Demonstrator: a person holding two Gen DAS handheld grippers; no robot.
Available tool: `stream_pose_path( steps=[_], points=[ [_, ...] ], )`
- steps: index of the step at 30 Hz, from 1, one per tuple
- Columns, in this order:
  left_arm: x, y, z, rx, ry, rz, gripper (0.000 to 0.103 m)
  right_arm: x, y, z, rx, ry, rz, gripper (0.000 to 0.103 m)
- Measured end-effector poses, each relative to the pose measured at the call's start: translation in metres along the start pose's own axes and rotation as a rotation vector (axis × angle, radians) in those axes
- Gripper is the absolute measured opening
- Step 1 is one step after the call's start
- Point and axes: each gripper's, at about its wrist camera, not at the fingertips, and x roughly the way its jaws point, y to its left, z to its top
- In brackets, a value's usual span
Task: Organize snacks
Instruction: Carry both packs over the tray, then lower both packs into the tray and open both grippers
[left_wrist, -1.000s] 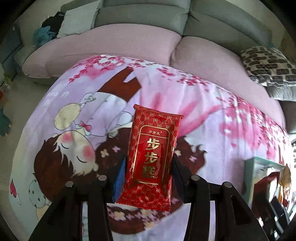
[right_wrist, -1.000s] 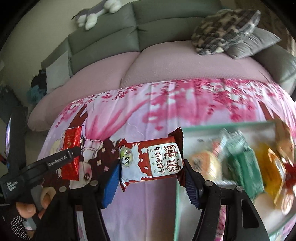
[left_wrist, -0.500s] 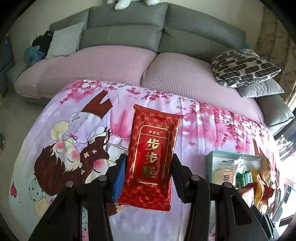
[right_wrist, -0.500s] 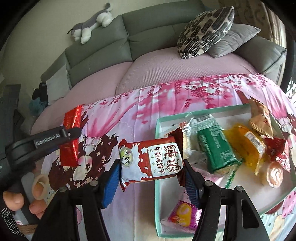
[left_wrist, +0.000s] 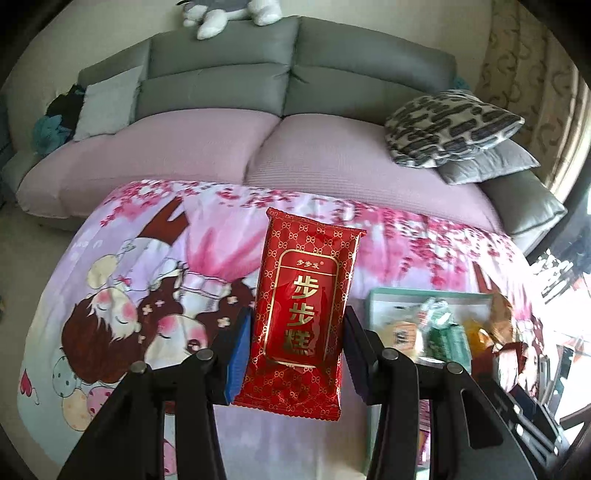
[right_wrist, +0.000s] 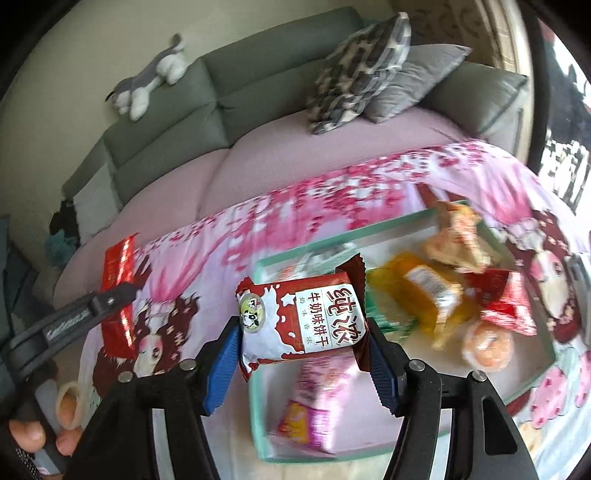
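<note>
The left gripper (left_wrist: 295, 354) is clamped on a red packet (left_wrist: 303, 314), its long axis running forward along the fingers, held in the air above the printed cloth (left_wrist: 147, 258). From this gripper the tray (left_wrist: 373, 306) lies to the right and slightly ahead, so the packet has to travel rightward to reach it. The right gripper (right_wrist: 299, 354) pinches a milk biscuit pack (right_wrist: 301, 321) crosswise, long axis spanning from one finger to the other, and it hangs over the tray's (right_wrist: 258, 369) near left part, above a pink pack (right_wrist: 317, 402); orange, red and round snacks lie further right inside. The right gripper is the nearer one and looks ready to drop first. Compared with a second ago, the right gripper has moved from beside the tray to over it, and the left wrist view has swung so the tray shows more fully; both grips are unchanged.
</note>
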Motion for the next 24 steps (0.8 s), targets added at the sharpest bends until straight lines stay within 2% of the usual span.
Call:
stream_pose_path(
  steps=[7, 15, 24],
  points=[
    [-0.008, -0.042, -0.015, 0.083, 0.006, -0.051, 0.048, -0.015, -0.041, 0.006, 0.075, -0.023, -0.059, 0.067],
    [-0.004, -0.093, -0.036, 0.198, 0.048, -0.110, 0.048, -0.014, -0.074, 0.007, 0.113, 0.011, -0.140, 0.067],
    [0.023, -0.117, -0.053, 0.247, 0.125, -0.119, 0.048, 0.001, -0.076, 0.000, 0.090, 0.063, -0.150, 0.067]
  ],
)
